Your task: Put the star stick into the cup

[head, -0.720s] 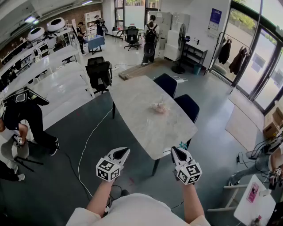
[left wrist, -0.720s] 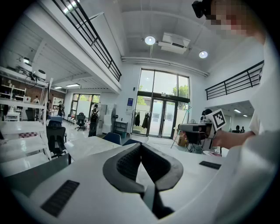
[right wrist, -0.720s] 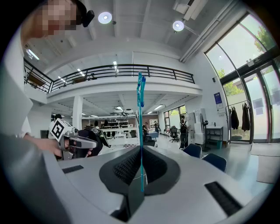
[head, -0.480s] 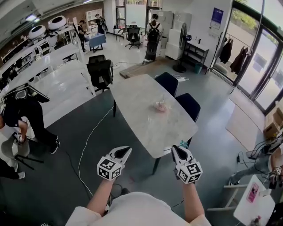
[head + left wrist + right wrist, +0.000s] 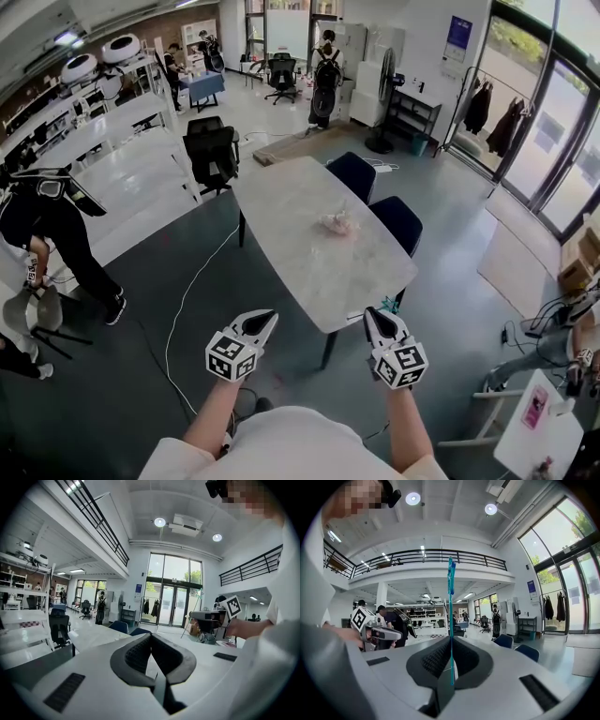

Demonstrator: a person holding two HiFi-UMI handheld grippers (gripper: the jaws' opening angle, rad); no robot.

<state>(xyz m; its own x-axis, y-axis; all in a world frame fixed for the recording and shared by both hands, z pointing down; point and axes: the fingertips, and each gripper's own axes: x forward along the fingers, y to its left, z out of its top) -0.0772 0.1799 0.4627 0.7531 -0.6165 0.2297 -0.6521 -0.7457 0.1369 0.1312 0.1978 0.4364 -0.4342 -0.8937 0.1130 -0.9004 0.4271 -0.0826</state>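
Note:
My right gripper [image 5: 372, 317] [image 5: 451, 638] is shut on the star stick [image 5: 451, 597], a thin teal stick that stands straight up from between its jaws. In the head view only a teal bit of the stick [image 5: 387, 307] shows beside the gripper. The left gripper [image 5: 266, 319] [image 5: 150, 635] is shut with nothing in it. Both are held level over the floor, just short of the near end of the marble table [image 5: 309, 253]. A small pale pinkish thing [image 5: 337, 223] sits mid-table; it is too small to tell whether it is the cup.
Two dark blue chairs [image 5: 354, 176] [image 5: 397, 223] stand at the table's right side, a black office chair [image 5: 210, 150] beyond its left. A white cable [image 5: 192, 291] runs across the floor. A person [image 5: 47, 234] bends at the left edge. A white table [image 5: 539, 441] is at lower right.
Both grippers hold their places. The bending person at the left edge has shifted slightly further left.

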